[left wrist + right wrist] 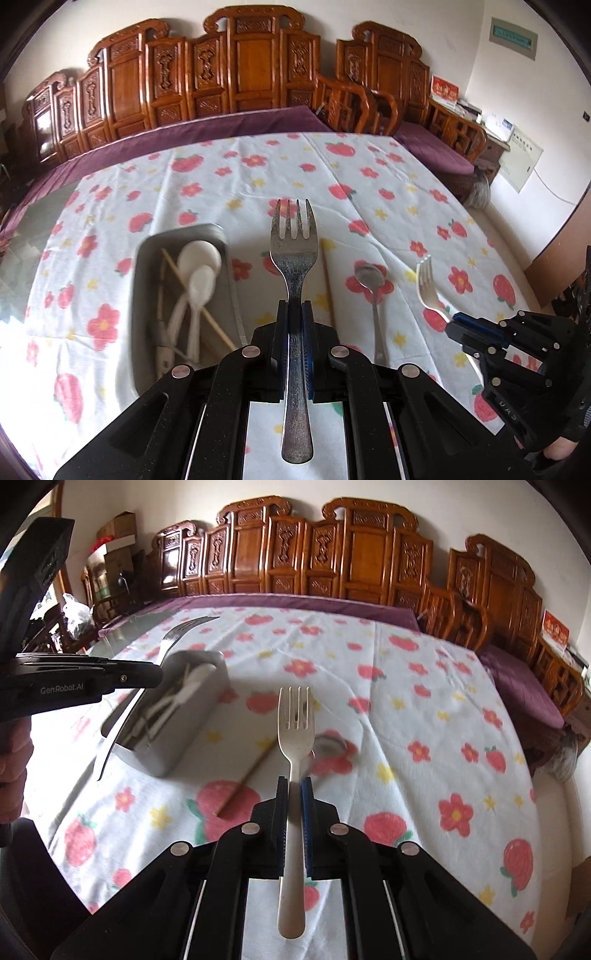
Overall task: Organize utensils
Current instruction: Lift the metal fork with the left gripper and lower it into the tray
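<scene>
My left gripper (294, 308) is shut on a metal fork (293, 251), tines pointing forward, held above the table to the right of a metal tray (184, 236). The tray holds white plastic spoons (197, 269), a chopstick and other utensils. My right gripper (294, 784) is shut on a white plastic fork (295, 720) and holds it above the cloth. It shows in the left wrist view (452, 323) at the right with the white fork (428, 284). A metal spoon (369, 280) and a chopstick (328, 280) lie on the cloth.
The table (229, 173) wears a white cloth with red flowers. A carved wooden bench with purple cushions (207, 129) runs behind it. The table's right edge (491, 229) drops to the floor. In the right wrist view the tray (177, 720) stands left, the spoon (327, 744) ahead.
</scene>
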{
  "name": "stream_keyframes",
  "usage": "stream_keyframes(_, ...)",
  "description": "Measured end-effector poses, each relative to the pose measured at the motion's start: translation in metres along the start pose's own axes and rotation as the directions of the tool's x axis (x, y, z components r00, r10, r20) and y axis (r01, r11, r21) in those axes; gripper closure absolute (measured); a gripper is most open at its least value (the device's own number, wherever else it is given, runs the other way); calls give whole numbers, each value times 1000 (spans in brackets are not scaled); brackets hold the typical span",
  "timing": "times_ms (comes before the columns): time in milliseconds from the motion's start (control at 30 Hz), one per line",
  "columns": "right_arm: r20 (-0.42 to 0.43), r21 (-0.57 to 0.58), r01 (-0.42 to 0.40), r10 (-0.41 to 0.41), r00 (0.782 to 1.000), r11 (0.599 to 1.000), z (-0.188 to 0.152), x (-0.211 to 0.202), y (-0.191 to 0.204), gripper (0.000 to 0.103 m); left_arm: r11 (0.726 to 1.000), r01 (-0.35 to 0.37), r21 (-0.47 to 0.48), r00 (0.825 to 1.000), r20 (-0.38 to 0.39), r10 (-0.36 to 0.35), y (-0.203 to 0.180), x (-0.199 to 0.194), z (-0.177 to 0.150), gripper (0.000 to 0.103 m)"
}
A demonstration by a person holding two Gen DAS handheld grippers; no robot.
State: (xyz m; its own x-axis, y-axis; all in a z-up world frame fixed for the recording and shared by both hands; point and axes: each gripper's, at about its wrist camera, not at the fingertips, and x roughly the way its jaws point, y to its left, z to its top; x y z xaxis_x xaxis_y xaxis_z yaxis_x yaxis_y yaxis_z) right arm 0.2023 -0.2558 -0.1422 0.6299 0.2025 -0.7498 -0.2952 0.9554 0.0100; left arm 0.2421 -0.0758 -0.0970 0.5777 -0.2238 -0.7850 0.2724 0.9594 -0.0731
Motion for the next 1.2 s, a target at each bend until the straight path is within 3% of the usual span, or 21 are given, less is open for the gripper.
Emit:
stream_keyframes(233, 22, -4, -27, 27, 999, 1000, 16, -7, 13, 95, 997, 5, -73, 1000, 4, -5, 45, -8, 7, 97)
stream_keyframes(700, -9, -18, -40, 40, 999, 999, 12, 22, 28, 95, 991, -56, -122, 998, -42, 52, 106, 39, 19, 97)
stream_keyframes(1200, -48, -38, -70, 68, 997, 997, 11, 54, 42, 95, 989, -94, -115, 989, -128, 79, 122, 91, 0, 97)
